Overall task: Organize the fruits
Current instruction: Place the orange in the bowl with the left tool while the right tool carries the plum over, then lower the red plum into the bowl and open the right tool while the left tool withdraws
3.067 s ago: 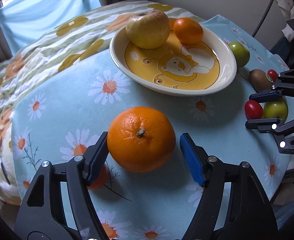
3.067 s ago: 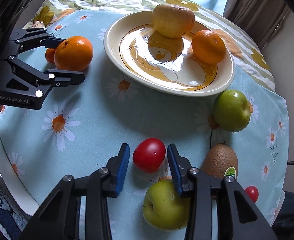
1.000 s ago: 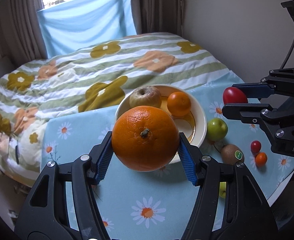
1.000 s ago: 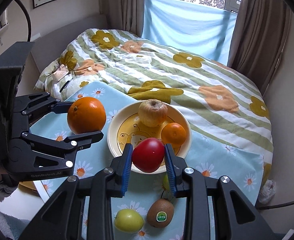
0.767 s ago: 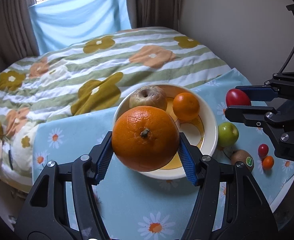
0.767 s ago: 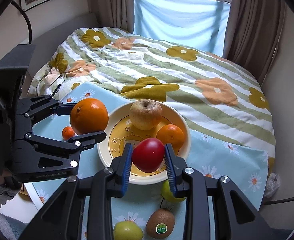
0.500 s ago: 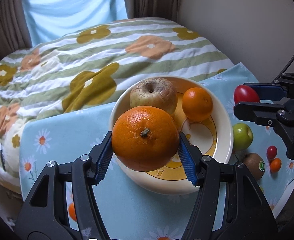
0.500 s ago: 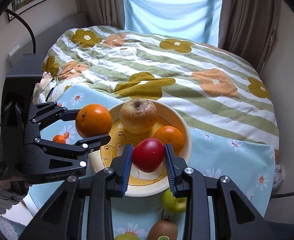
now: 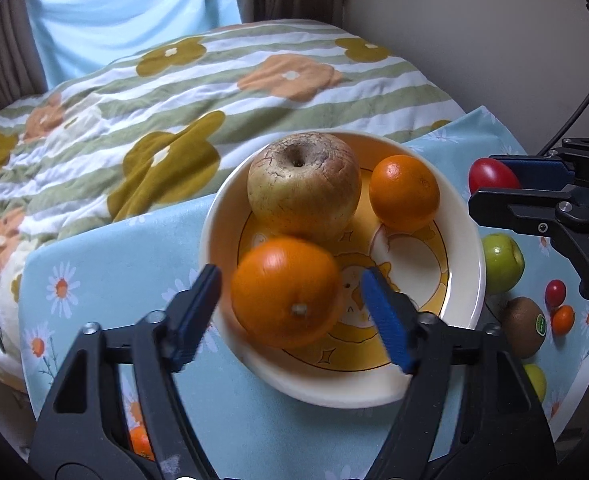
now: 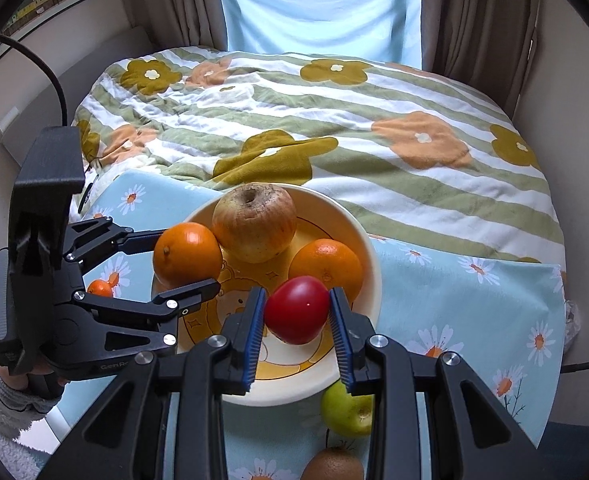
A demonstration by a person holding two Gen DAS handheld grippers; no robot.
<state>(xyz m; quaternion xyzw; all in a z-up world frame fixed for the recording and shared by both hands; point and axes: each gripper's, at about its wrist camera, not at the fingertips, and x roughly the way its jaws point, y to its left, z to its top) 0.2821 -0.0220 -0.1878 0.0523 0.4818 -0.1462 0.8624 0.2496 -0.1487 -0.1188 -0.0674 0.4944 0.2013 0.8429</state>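
The left gripper (image 9: 290, 296) stands spread over the near side of the bowl (image 9: 222, 224), its blue pads clear of the large orange (image 9: 284, 292) on both sides. The fruit shows blurred, so whether it is dropping or already resting in the bowl cannot be told; it looks to have been let go there so that it joins the fruit already gathered. The right gripper (image 10: 296, 312) pinches a red tomato (image 10: 297, 309) between its pads and holds it above the bowl's near right rim, seemingly waiting its turn to set the tomato down once room is free.

Inside the bowl, a cream dish with a yellow cartoon print, sit a wrinkled yellow-brown apple (image 9: 303, 187) at the far side and a smaller orange (image 9: 404, 192) to its right, the two close together.

Outside the bowl, on the daisy-print cloth covering the surface (image 9: 94, 256), lie fruits not yet collected: a green apple (image 9: 502, 262) just beside the rim, a kiwi (image 9: 524, 332), a cherry tomato (image 9: 555, 292), a tiny orange fruit (image 9: 563, 319), and another small orange one (image 10: 100, 288) behind the left gripper. A flowered quilt (image 10: 334, 128) covers the bed beyond.
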